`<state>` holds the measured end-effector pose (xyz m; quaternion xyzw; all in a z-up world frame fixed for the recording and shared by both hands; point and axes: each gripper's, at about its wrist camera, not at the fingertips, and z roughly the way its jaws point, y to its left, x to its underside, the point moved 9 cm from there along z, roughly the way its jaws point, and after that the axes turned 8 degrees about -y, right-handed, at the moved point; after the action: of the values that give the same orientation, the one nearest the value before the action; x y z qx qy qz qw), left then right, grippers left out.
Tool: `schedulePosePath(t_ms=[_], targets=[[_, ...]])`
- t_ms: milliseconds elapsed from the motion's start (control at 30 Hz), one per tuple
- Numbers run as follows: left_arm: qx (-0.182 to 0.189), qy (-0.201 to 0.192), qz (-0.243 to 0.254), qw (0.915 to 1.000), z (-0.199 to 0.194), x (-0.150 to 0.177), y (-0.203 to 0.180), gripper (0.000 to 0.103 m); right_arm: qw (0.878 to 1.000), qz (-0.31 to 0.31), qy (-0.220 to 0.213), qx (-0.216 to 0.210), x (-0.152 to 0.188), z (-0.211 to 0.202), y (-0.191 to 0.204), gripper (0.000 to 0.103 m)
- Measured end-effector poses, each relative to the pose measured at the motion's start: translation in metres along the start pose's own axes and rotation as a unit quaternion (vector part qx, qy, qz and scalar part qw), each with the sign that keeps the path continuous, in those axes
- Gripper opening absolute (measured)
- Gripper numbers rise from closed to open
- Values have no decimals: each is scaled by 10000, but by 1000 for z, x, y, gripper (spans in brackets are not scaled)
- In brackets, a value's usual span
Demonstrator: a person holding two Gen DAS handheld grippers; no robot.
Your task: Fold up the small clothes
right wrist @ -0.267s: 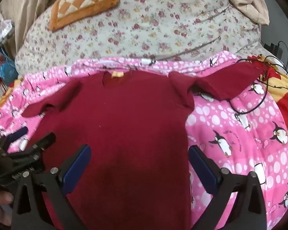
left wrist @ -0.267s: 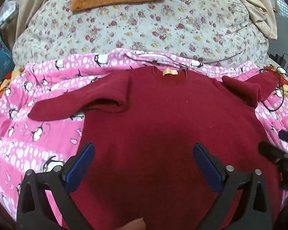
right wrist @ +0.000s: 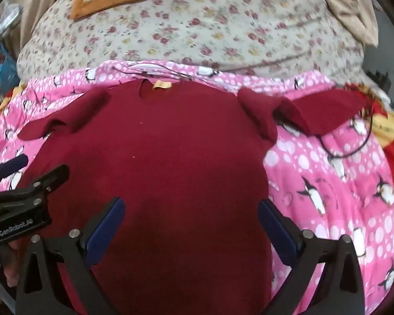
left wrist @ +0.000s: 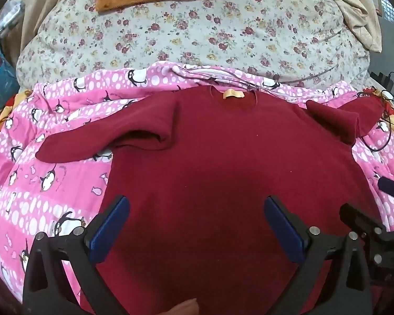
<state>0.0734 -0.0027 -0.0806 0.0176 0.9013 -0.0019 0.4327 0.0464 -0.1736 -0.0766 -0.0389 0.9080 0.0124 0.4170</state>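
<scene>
With both the left tongs (left wrist: 197, 225) and right tongs (right wrist: 191, 225) gaping empty above the sweater (left wrist: 223, 162), a pinch here is risking snagging the blanket (left wrist: 39, 189) beneath.

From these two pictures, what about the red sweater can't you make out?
- Bottom hem of the red sweater: cut off by the lower edge in both views, behind the open tongs.
- Neck label: too small to read.
- Right sleeve end: blurred in the right view.

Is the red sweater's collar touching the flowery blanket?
Apart. In the left wrist view, a strip of pink penguin blanket lies between the dark red sweater collar and the floral quilt.
</scene>
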Motion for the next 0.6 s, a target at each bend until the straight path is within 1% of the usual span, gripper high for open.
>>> schedulePosePath(t_ms=[67, 200, 267, 333, 433, 600], targets=[[-18, -19, 29, 10000, 0, 0, 0, 92, 9998, -124, -131, 30, -2, -7, 8, 102], [-27, -1, 61, 10000, 2, -1, -2, 92, 9997, -109, -164, 118, -6, -3, 2, 102], [-29, 3, 70, 10000, 1, -2, -1, 92, 9995, -76, -158, 270, -7, -2, -4, 102], [-22, 4, 66, 10000, 2, -1, -1, 92, 9983, -80, -150, 561, -5, -3, -11, 102], [2, 36, 44, 10000, 4, 0, -1, 92, 9965, 1, -105, 826, -2, -3, -23, 102], [-1, 66, 35, 10000, 6, -3, -4, 92, 9948, 16, -128, 1013, -2, -6, -33, 102]])
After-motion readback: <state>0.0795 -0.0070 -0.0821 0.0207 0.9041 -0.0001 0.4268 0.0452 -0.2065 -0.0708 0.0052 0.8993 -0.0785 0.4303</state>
